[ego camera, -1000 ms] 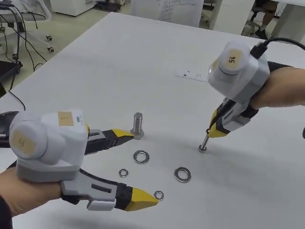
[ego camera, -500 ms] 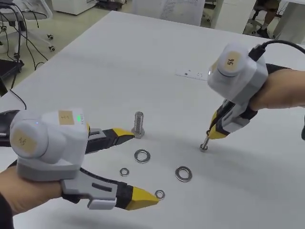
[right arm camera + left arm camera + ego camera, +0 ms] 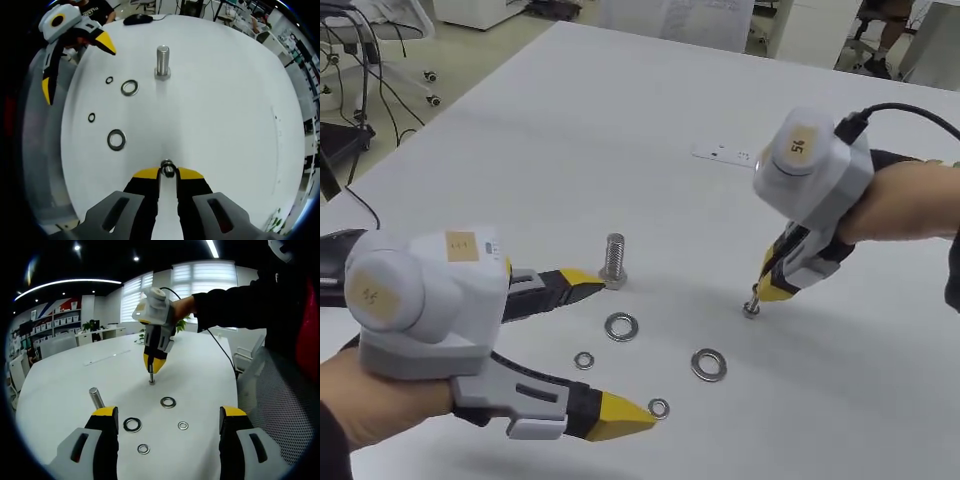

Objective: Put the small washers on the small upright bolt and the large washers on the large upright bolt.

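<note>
On the white table, the large upright bolt [image 3: 614, 260] [image 3: 96, 398] [image 3: 162, 62] stands left of the small upright bolt [image 3: 752, 305] [image 3: 151, 377] [image 3: 167, 168]. My right gripper [image 3: 767, 293] [image 3: 167, 172] is shut on the small bolt, tilted down onto it. Two large washers [image 3: 621, 326] [image 3: 708, 364] and two small washers [image 3: 584, 360] [image 3: 659, 407] lie flat between the bolts and my left gripper [image 3: 625, 352] [image 3: 169, 413]. The left gripper hovers wide open over these washers, holding nothing.
A white label strip [image 3: 725, 155] lies on the table beyond the right gripper. A black object [image 3: 338, 248] sits at the table's left edge. Office chairs and cables [image 3: 360, 70] stand on the floor to the left.
The right gripper has sunk slightly, still at the small bolt. The left gripper and the washers have kept their places.
</note>
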